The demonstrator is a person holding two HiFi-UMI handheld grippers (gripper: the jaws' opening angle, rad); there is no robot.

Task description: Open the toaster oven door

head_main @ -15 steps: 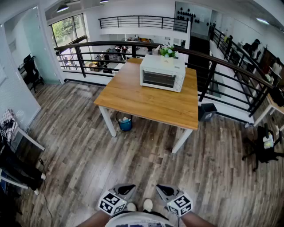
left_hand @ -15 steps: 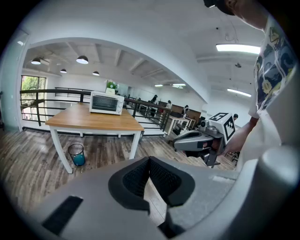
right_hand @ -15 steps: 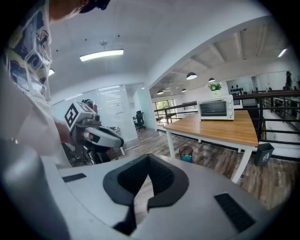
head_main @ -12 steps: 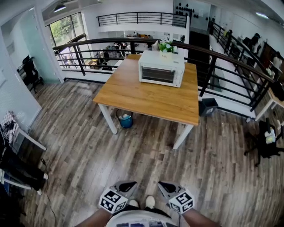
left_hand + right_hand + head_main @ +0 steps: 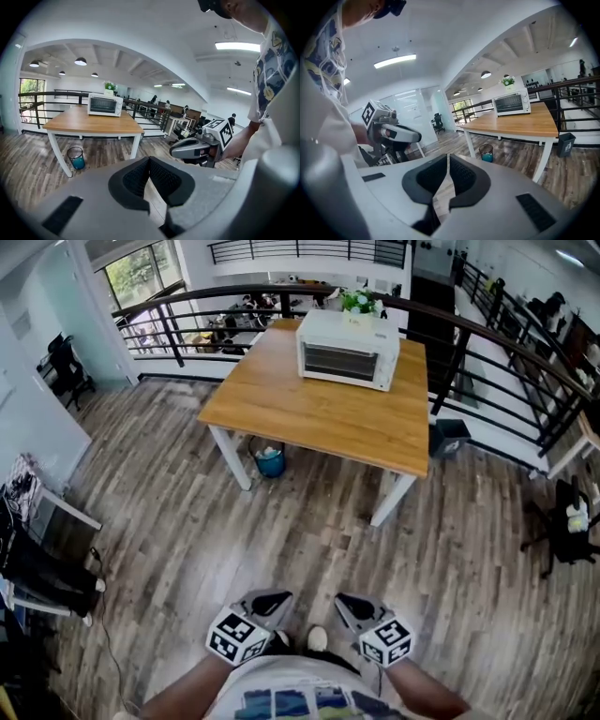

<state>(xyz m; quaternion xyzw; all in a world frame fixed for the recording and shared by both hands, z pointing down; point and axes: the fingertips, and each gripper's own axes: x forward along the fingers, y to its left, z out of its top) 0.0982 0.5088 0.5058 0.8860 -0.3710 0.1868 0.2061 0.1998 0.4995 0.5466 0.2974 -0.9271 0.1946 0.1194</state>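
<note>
Two tools are held low in front of the person, close to the waist, one in each hand. The left tool (image 5: 270, 599) has its jaws pressed together at the tips with nothing between them, and the right tool (image 5: 349, 602) is the same, closed and empty. They sit side by side, apart from each other, pointing forward and a little downward over bare wooden floor (image 5: 281, 531).

Only the head view shows the person's two shoes (image 5: 314, 638) between the tools. Each gripper view shows the other tool from the side with its marker cube, and also round ceiling lamps (image 5: 80, 61) that the head view cuts off.

Well ahead stands one wooden counter (image 5: 309, 418) on white legs. The one toaster oven (image 5: 347, 351) stands at its far edge, right of the middle, with its door (image 5: 339, 362) closed and facing the person. One potted plant (image 5: 361, 301) stands just behind it. One blue bin (image 5: 270, 462) sits under the counter's near left part, and one black bin (image 5: 452, 437) stands off its right side.

A dark railing (image 5: 487, 362) curves behind and to the right of the counter. The floor between person and counter is open, and an office chair (image 5: 562, 521) stands far right.
</note>
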